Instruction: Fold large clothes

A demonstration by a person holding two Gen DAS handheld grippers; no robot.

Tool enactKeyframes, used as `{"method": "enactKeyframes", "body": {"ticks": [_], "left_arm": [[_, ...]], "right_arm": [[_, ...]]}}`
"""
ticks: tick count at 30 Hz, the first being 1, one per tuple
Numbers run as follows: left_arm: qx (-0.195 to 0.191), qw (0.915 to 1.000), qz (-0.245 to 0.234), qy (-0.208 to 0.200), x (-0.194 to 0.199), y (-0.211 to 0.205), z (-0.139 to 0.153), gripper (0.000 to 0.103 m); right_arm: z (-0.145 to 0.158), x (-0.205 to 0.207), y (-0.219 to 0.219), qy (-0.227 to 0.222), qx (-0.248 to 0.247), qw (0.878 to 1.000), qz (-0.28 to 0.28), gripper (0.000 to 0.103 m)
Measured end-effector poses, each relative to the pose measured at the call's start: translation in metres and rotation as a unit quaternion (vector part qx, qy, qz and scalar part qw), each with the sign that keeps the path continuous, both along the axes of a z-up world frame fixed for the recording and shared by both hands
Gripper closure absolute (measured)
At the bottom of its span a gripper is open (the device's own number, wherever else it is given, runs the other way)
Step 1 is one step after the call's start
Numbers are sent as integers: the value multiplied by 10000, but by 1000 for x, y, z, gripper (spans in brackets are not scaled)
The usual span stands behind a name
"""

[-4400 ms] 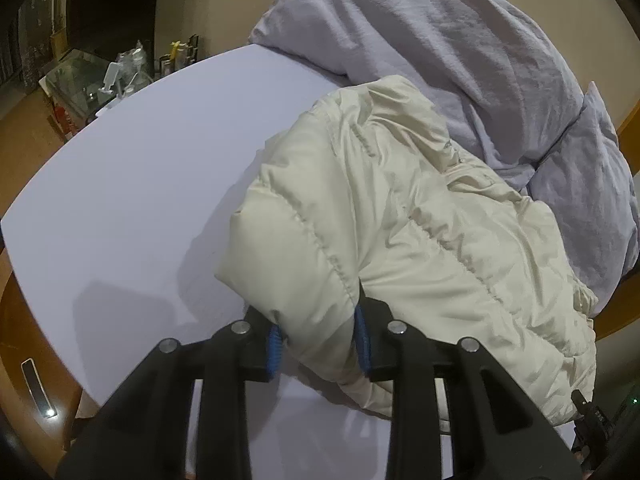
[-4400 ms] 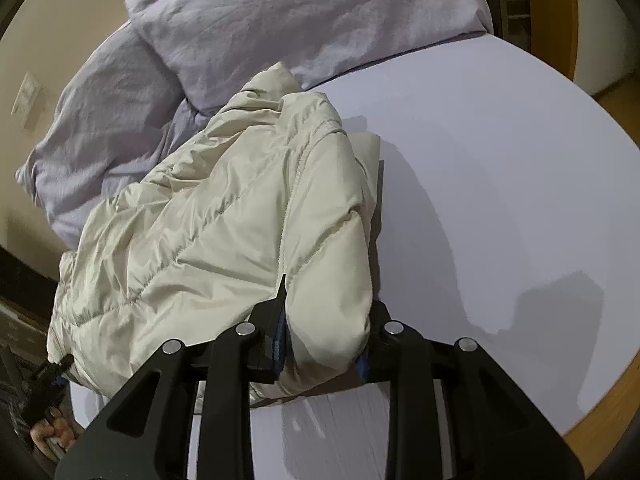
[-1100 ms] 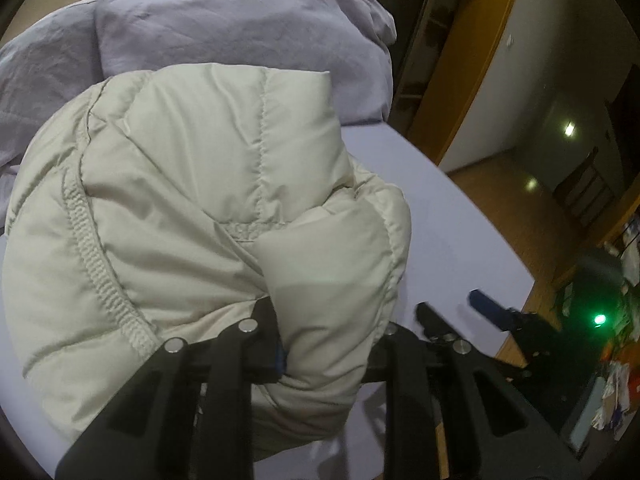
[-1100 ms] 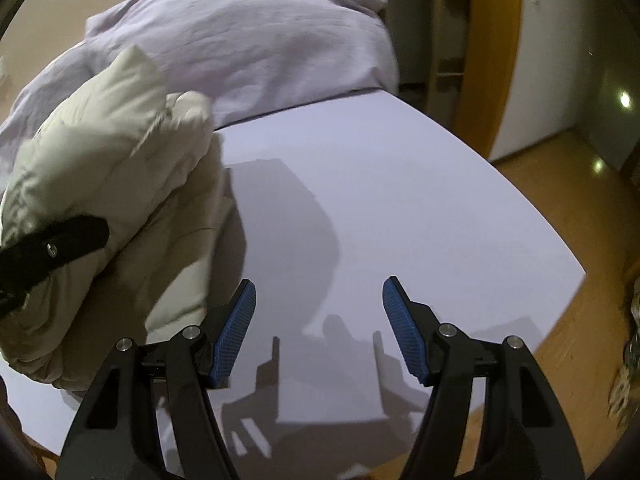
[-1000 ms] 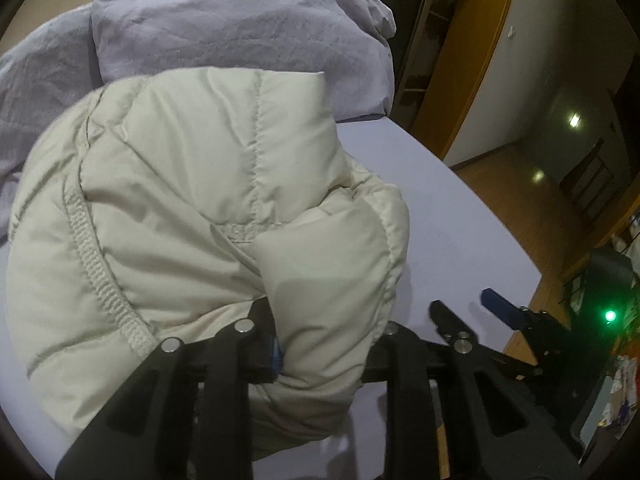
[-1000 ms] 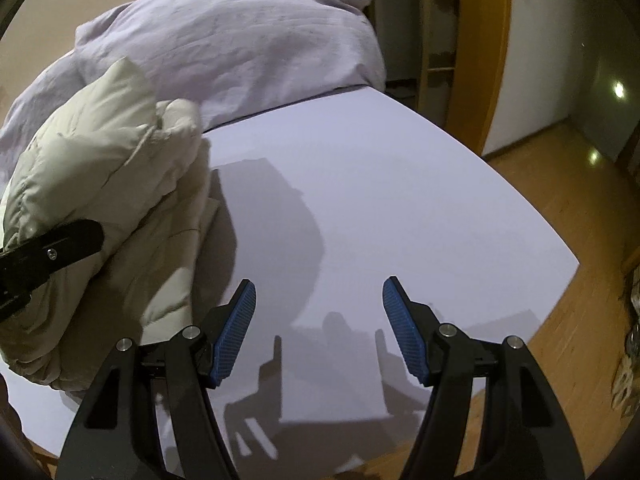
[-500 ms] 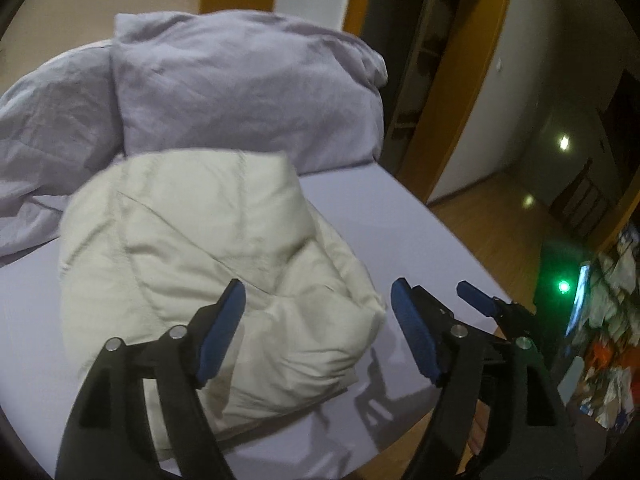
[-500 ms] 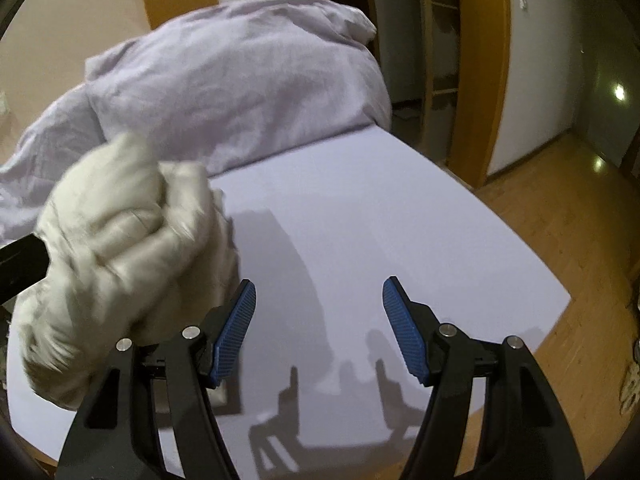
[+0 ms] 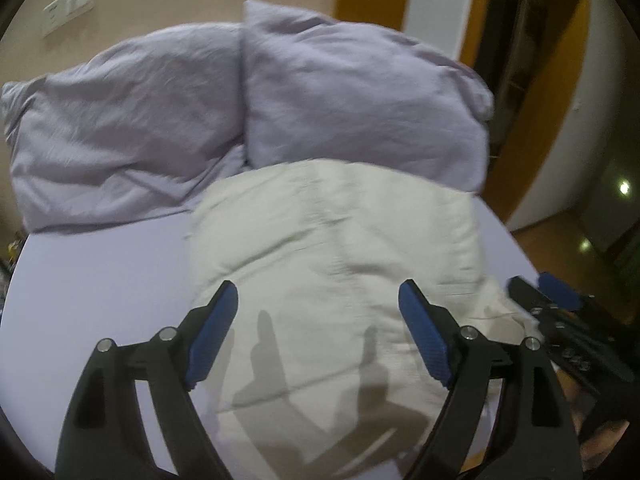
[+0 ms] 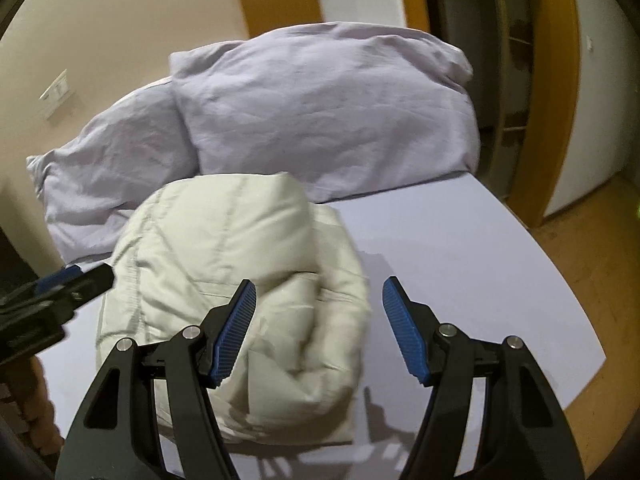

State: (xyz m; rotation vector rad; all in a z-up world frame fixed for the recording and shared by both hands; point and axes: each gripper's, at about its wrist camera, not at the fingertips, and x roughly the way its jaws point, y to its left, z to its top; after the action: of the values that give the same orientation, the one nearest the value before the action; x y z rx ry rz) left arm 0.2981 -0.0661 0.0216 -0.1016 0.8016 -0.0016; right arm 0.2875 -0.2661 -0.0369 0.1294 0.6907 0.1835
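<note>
— Cream quilted fabric fills the middle of my left wrist view: that's the puffer jacket (image 9: 336, 264), bundled into a soft, folded heap on the bed (image 9: 100, 280), which has a pale lilac sheet.

— Where does it sit in the other view?

— In my right wrist view the puffer jacket (image 10: 236, 264) lies in the lower left-centre of the frame, a rounded mound with its stitched seams showing. Its far edge touches the lavender pillows (image 10: 320, 112) that are stacked across the upper middle.

— And your claws?

— My left claw (image 9: 318, 336) is released, its blue pads spread wide in the lower part of the frame, with nothing between them. The jacket shows in the gap beyond, and the claw's shadow falls on the cream fabric. My right claw (image 10: 318, 330) is released too, jaws wide. Its left pad overlaps the jacket's near bulge in the picture; whether it touches I cannot tell. Its right pad stands over bare sheet.

— Can each claw see the other?

— Yes. The right claw (image 9: 560, 320) pokes in at the right edge of the left view, just beside the jacket's corner. The left claw (image 10: 60, 284) comes in from the left edge of the right view, beside the jacket's side.

— Anything else?

— A wooden door frame (image 10: 560, 92) at the upper right, and wooden floor (image 10: 592, 264) past the bed's corner.
</note>
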Motion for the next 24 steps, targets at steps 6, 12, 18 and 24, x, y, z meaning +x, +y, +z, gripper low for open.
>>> {"method": "enactKeyframes", "body": {"ticks": [6,12,18,24], "left_arm": [[-33,9995,217,241,6,20,-23,20],[-264,9991,98,326,10,17,-40,18],[-121,9993,-122,320,12,1,-55,17],[39,9995,-186,255,11,-9,-68,16]], "right_arm": [[-18,6,19,214,-200,9994,193,50],[-48,12,15,527,-328,9979,172,59],[-75,18,2,842,-99,9963,106,59],[-92,19,2,973,-27,9952,44,59]]}}
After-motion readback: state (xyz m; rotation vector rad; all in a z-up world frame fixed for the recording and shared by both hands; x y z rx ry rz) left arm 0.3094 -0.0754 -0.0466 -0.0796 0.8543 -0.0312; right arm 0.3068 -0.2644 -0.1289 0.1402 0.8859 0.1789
